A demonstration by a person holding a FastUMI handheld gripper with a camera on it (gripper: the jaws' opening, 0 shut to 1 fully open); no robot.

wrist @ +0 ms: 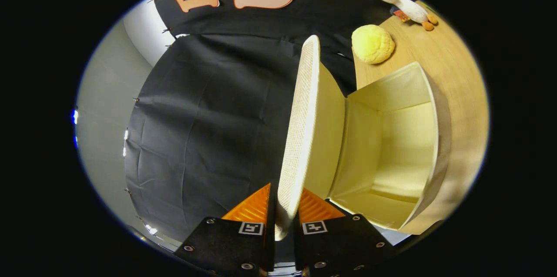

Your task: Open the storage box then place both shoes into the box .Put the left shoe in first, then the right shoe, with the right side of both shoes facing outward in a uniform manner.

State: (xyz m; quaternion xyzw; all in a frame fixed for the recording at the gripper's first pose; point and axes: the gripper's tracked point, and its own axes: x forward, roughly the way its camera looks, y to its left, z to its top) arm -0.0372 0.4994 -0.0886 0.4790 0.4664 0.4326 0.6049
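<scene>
Cream lid of storage box pinched edge-on between both gripper fingers, swung open.

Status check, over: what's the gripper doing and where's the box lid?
Gripper shut on lid, lid swung up on edge. Storage box open, nothing inside. Yellow plush and penguin toy beyond, not blocking.

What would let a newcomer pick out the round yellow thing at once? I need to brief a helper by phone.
Start at the open cream storage box on the wooden table, whose lid the gripper pinches. Beyond the box lies a yellow bun-shaped plush. Its neighbour, a penguin toy, is white and dark; the plush is plain, round, limbless.
</scene>
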